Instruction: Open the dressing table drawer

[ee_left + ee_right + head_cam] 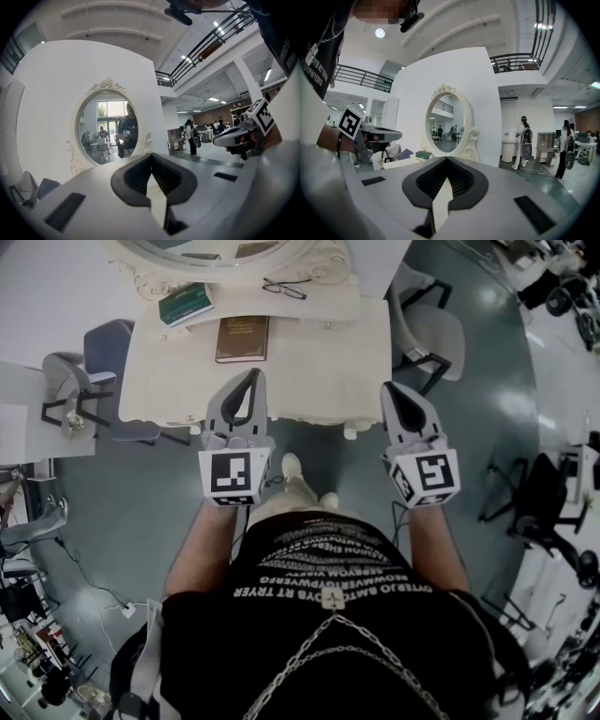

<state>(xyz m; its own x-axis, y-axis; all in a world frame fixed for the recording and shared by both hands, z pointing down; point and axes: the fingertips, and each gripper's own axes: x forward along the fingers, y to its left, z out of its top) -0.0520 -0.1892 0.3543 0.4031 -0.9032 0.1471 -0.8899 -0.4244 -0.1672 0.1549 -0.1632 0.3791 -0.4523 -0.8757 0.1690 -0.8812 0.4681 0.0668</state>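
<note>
The cream dressing table (309, 352) stands ahead of me, its oval mirror (216, 251) at the back. The drawer front is hidden under the top's front edge. My left gripper (255, 374) hangs over the table's front left part, its jaws closed together and empty. Near the front right corner my right gripper (387, 388) is shut too, holding nothing. In the left gripper view the left gripper (151, 155) points at the mirror (107, 126). The right gripper (447, 159) also faces the mirror (446, 123) in its own view.
On the tabletop lie a green book (186, 304), a brown book (242, 338) and a pair of glasses (284, 288). A grey-blue chair (108, 348) stands at the table's left, a white chair (431, 329) at its right. My feet (298, 479) are just before the table.
</note>
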